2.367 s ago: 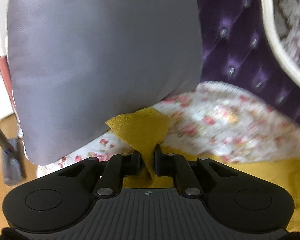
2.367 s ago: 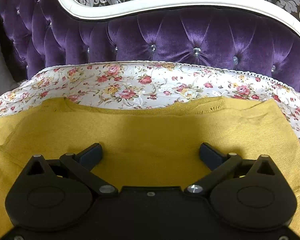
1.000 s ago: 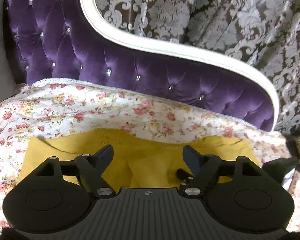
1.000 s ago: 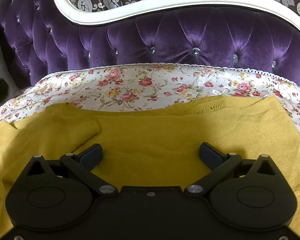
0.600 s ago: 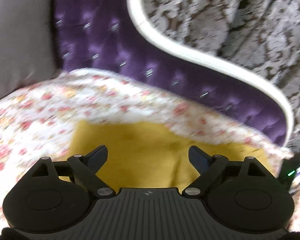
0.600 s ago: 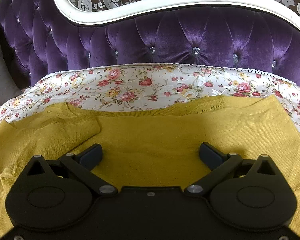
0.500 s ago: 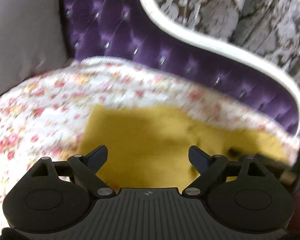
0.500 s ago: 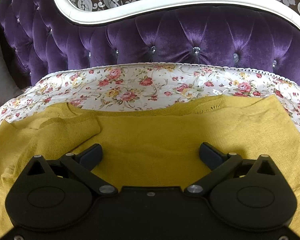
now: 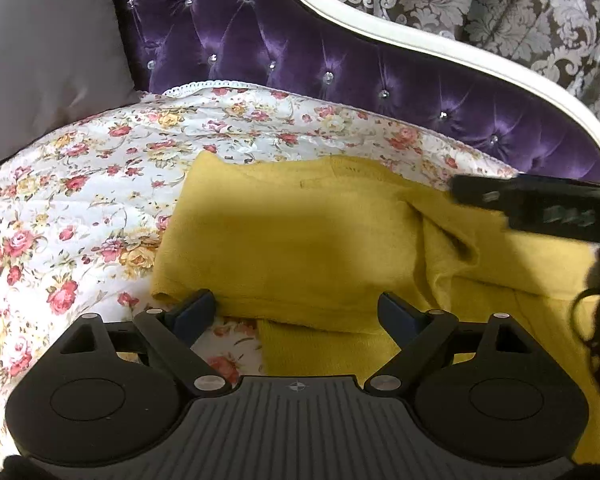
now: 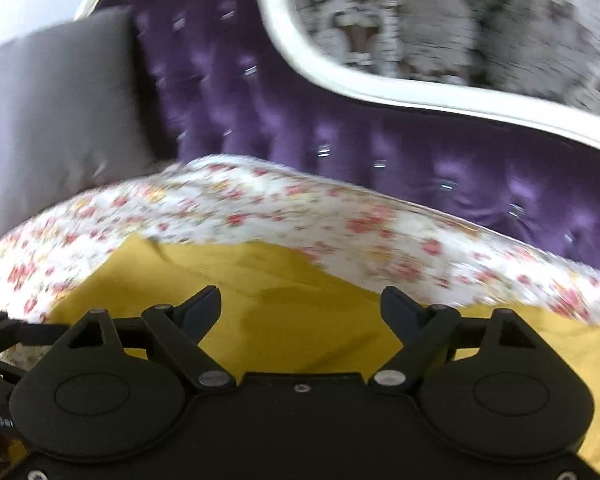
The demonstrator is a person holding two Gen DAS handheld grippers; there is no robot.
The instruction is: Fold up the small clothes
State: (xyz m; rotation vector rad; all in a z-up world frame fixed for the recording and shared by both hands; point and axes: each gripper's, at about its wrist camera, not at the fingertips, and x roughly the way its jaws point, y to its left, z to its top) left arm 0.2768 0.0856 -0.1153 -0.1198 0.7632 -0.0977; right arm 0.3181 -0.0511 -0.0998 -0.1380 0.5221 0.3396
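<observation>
left wrist view: the left gripper [image 9: 296,306] hangs released over the near edge of the yellow knit top [image 9: 300,236], its jaws spread wide with nothing pinched between them. the top lies on the floral sofa cover [image 9: 80,200], in front of the purple tufted backrest [image 9: 340,64], with a grey cushion [image 9: 48,48] at the left. its left portion is already laid over the body, giving a straight folded edge, and a creased ridge runs down toward the right. the right gripper [image 9: 540,204] shows as a dark blurred bar over the top's far right side.

right wrist view: heavily blurred. the right gripper [image 10: 300,308] is released too, with only cloth lying below the gap; its jaws have just been closing a little, yet they press on nothing. the yellow knit top [image 10: 292,304] fills the lower frame on the floral sofa cover [image 10: 280,204].

judgement: one side fold looks done and the step in hand is repositioning. the next move calls for pinching the right edge or sleeve and carrying it across to match.
</observation>
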